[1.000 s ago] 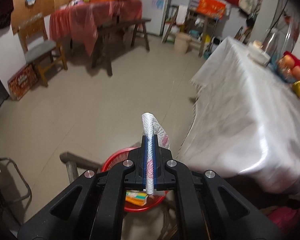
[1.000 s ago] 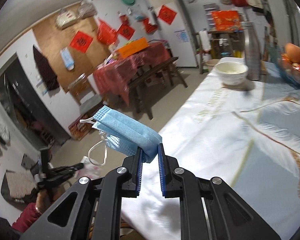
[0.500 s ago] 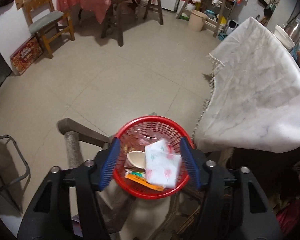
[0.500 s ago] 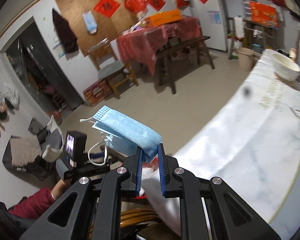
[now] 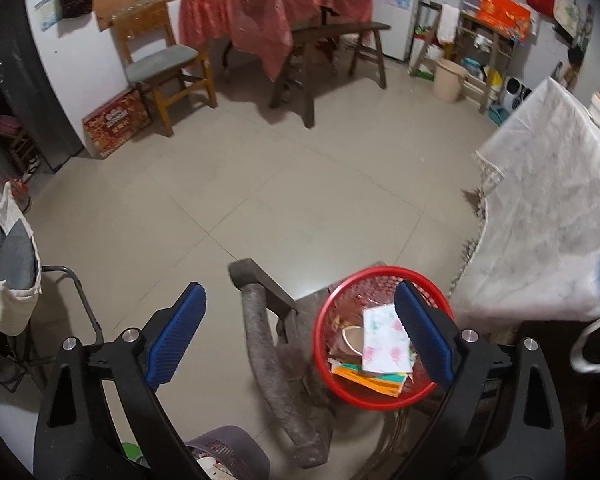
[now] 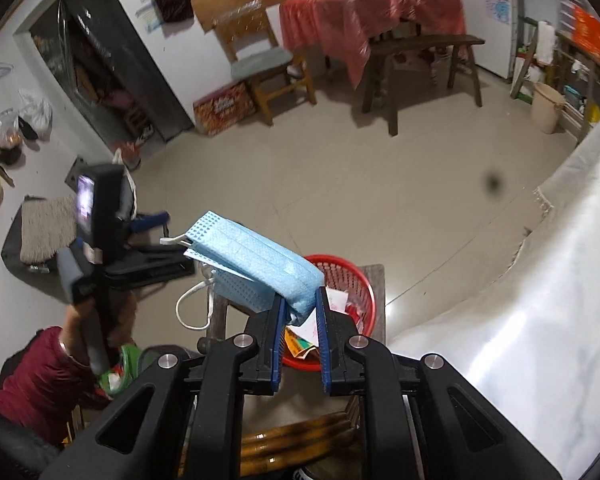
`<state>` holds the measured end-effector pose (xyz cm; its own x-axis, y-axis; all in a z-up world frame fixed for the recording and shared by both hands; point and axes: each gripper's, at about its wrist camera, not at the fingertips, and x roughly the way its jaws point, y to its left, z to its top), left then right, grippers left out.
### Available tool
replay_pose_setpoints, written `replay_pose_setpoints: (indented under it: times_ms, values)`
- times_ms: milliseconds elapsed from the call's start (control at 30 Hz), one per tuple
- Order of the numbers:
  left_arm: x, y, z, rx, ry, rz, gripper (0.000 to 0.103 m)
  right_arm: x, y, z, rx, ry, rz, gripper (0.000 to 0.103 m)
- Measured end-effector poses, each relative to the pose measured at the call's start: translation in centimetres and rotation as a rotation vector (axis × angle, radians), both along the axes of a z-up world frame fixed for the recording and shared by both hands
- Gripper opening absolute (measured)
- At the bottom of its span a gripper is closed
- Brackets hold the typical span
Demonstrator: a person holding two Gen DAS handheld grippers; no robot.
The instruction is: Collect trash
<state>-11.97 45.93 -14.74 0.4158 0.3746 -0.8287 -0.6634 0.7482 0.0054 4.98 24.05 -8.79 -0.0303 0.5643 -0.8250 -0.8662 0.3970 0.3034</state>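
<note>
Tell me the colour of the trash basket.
Red: the basket, clearest in the left wrist view.

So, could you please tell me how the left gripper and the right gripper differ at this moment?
The left gripper is wide open and holds nothing; the right gripper is shut on the blue face mask. The left gripper sits off to the side of the red basket, while the right gripper points over it with the mask not yet dropped. Both have black bodies and blue finger pads.

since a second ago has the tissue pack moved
Yes. The tissue pack has left the left gripper, now open, and lies down inside the red basket.
</note>
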Motion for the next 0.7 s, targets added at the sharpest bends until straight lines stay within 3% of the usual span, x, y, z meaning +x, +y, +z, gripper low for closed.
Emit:
replay_pose_setpoints:
  times_ms: [200,500,700]
  values:
    - [-0.6,0.9,0.6,-0.009,-0.035,0.020,0.092,-0.6,3.3,-2.2,-0.063,0.012,0.034,0.027]
    - [-0.1,0.0,0.7,-0.015,-0.034,-0.013,0.092,0.5,1.6,-1.7,-0.038,-0.007,0.018,0.027]
    - [0.5,-1.4,1.5,-0.012,-0.013,-0.056,0.092,0.0,0.6,-1.0,-0.028,-0.022,0.017,0.036]
